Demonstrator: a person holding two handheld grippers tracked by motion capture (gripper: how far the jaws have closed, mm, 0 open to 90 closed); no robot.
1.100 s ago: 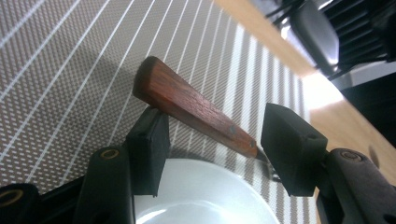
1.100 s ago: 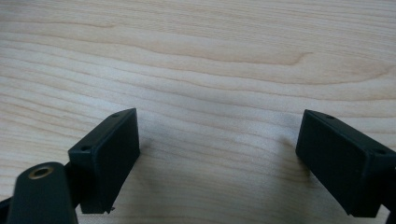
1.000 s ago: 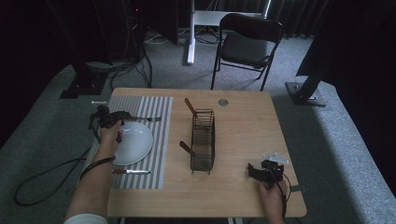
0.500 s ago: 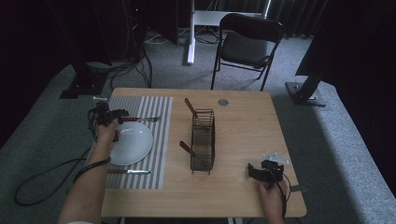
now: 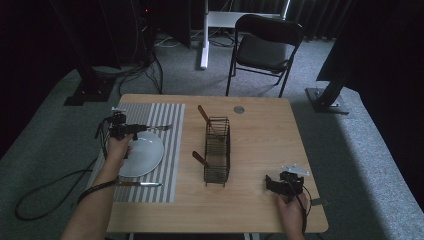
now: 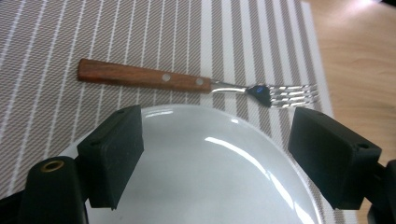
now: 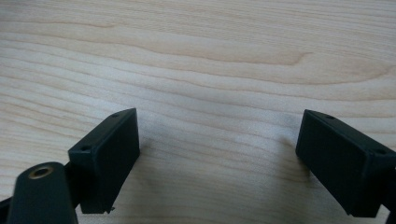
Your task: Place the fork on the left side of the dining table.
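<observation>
Wooden-handled fork (image 6: 196,85) lies on the striped mat (image 6: 56,32), just beyond the plate (image 6: 201,172) at twelve o'clock. Your left gripper (image 6: 215,154) hovers over the plate's far rim; its jaws have just been opening and stand wide, nothing between them. Your right gripper (image 7: 219,163), at five o'clock on the table (image 7: 210,56), stands wide and holds nothing.

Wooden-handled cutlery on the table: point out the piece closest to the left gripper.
The fork, lying flat on the striped placemat just beyond the white plate from the left gripper. The knife lies across the plate; two more handles lean in the wire basket.
</observation>
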